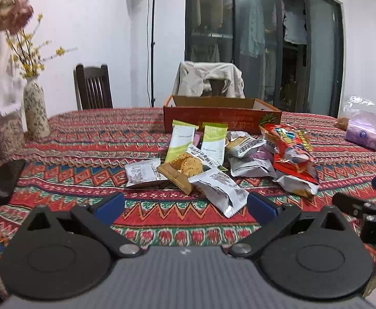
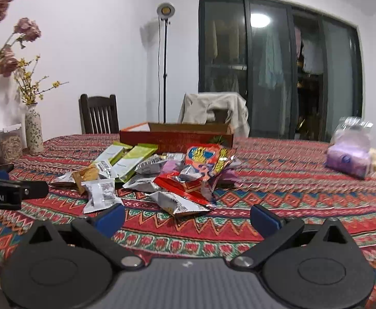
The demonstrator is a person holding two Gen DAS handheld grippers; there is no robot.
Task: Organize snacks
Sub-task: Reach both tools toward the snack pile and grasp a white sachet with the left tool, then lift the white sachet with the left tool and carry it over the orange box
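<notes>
The left gripper [image 1: 186,204] hangs low over the patterned tablecloth [image 1: 85,170] with its jaws spread wide and nothing between them; the right gripper [image 2: 188,217] is the same, wide apart and empty, just beside it. Straight ahead of the left one, nearest of all, lies a silver packet [image 1: 220,191] at the front edge of the snack pile [image 1: 229,154], one corner pointing toward the jaws. The step in hand looks like the first pick, and this packet seems the sensible choice: it lies loose on top, only touching a brown wafer packet [image 1: 175,177] at its far end. A good grip would probably come from easing forward, straddling the crimped end seam and closing on the flat foil there, not on the puffy middle, which may slip or crush. Behind the pile stands the open cardboard box [image 1: 221,118], apparently empty and likely the place for sorting. The red chip bag [image 2: 206,164] sits nearer the right gripper.
</notes>
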